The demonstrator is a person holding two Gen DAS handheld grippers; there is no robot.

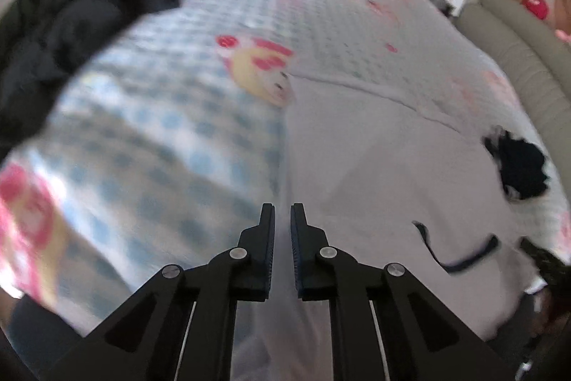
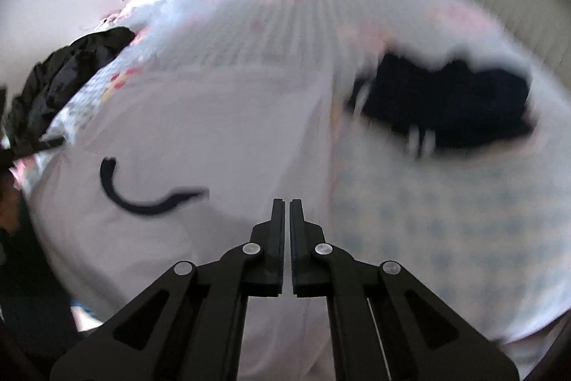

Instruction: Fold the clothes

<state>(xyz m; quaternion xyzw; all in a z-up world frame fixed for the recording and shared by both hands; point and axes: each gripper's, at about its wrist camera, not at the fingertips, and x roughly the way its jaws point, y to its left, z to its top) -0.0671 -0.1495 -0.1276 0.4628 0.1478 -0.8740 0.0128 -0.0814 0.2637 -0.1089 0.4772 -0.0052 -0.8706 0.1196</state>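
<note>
A: Going from the left, what lies around the pale lilac-white garment (image 1: 374,145)?

B: A crumpled black jacket (image 1: 71,34) is far left of it on the blue-checked, cartoon-printed bedspread (image 1: 200,66). The garment itself is spread across the bed's middle, bearing a curved dark navy mark (image 2: 142,195); no lettering is legible. A folded dark navy item (image 2: 449,102) sits to its right.

A: And the tongs?

B: The left gripper (image 1: 282,213) pinches the garment's left edge, a narrow slit between its jaws. The right gripper (image 2: 287,206) is pressed nearly together on the garment's right edge.

White garment (image 2: 214,138) with dark drawstring (image 2: 142,199) lies spread flat.
</note>
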